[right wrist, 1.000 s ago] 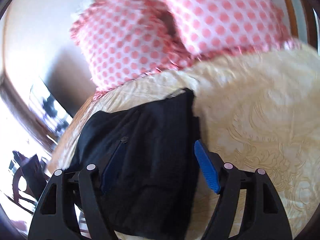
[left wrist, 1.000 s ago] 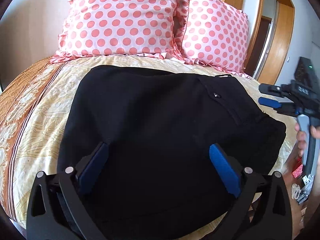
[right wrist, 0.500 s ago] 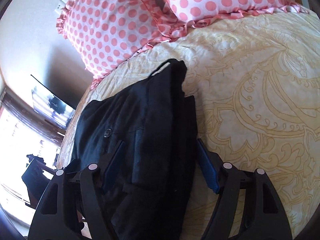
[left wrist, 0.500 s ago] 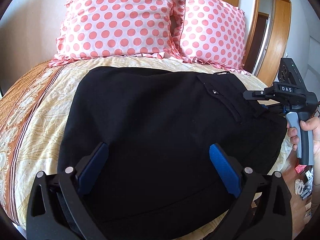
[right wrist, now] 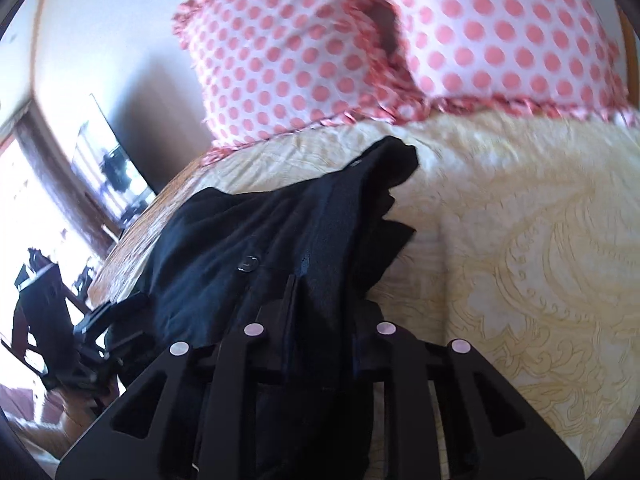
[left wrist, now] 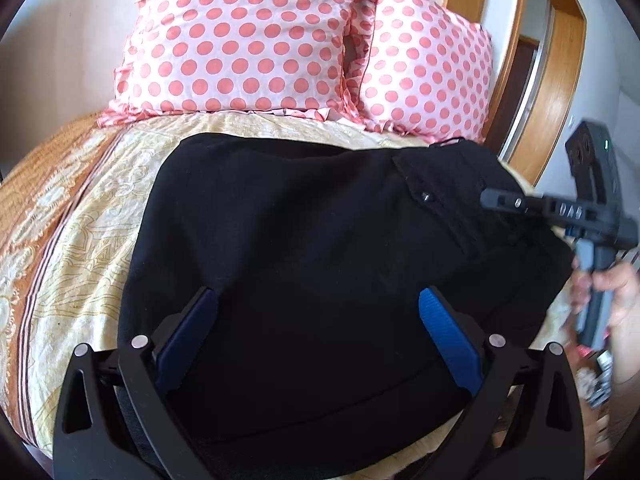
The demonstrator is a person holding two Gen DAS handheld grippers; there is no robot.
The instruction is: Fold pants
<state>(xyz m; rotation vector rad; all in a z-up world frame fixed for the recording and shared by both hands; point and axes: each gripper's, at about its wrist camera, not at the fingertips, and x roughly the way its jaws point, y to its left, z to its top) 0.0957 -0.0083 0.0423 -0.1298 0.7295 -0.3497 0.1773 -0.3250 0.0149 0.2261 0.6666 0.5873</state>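
Observation:
Black pants (left wrist: pixel 320 248) lie folded on the bed, waistband end with a button (left wrist: pixel 426 197) at the right. My left gripper (left wrist: pixel 318 320) is open above the near part of the pants, blue pads (left wrist: pixel 448 336) wide apart, holding nothing. My right gripper (right wrist: pixel 320 304) is shut on the waistband edge of the pants (right wrist: pixel 280 240) and bunches the cloth. It also shows in the left wrist view (left wrist: pixel 560 208) at the right edge of the pants, held by a hand.
Two pink polka-dot pillows (left wrist: pixel 248 40) stand at the head of the bed. The yellow patterned bedspread (right wrist: pixel 540 260) lies bare to the right of the pants. A wooden door frame (left wrist: pixel 520 72) is at the right; a dark chair (right wrist: pixel 40 312) stands beside the bed.
My right gripper moved in onto the waistband edge and closed on it. My left gripper stayed open over the pants and barely moved.

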